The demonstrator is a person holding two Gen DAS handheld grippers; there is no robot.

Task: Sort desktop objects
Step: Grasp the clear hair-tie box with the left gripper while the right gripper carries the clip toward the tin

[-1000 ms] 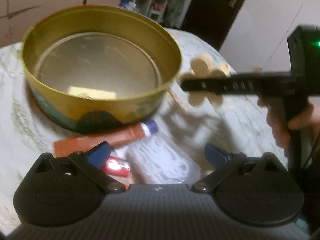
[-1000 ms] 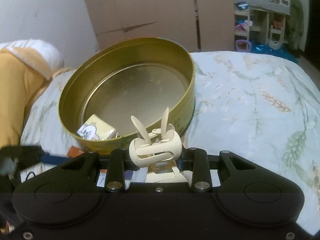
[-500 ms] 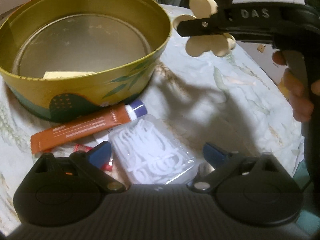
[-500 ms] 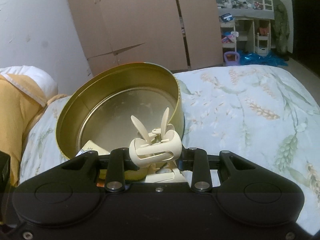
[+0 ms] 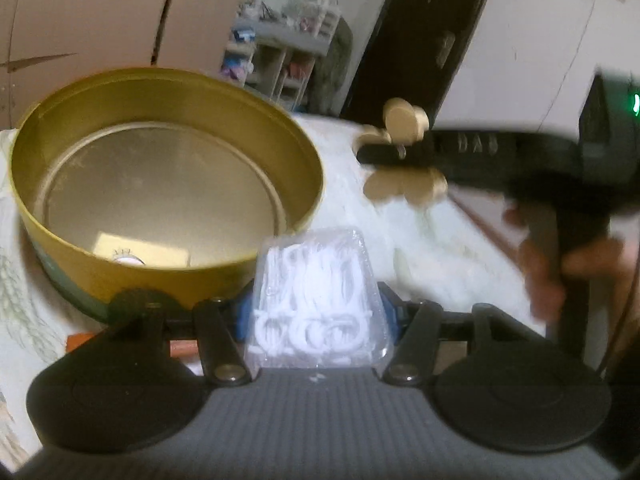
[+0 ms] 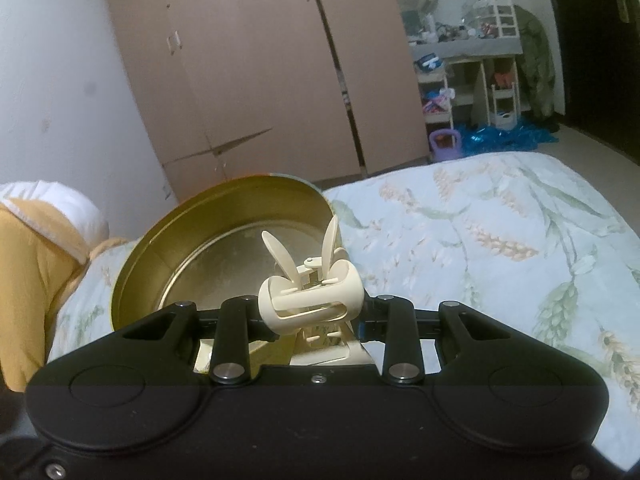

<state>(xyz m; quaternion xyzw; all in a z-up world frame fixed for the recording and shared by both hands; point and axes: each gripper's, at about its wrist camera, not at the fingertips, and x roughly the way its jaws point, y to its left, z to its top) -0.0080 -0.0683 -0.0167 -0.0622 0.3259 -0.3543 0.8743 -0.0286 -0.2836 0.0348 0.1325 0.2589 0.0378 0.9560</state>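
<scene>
Closing its jaws around the clear packet of floss picks (image 5: 320, 300) at the gold tin's (image 5: 168, 272) near rim, the left gripper (image 5: 316, 316) readies a deposit, while the right gripper (image 6: 316, 324), clamped tight on the cream hair claw (image 6: 310, 300), hovers beside the same rim, above the bedspread (image 6: 500, 240).

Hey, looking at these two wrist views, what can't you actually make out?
- Left wrist view: the orange tube is mostly hidden behind the left gripper.
- Left wrist view: the box in the gold tin is blurred, label unreadable.
- Right wrist view: the right gripper and hair claw clip hide the tin's near floor.
</scene>
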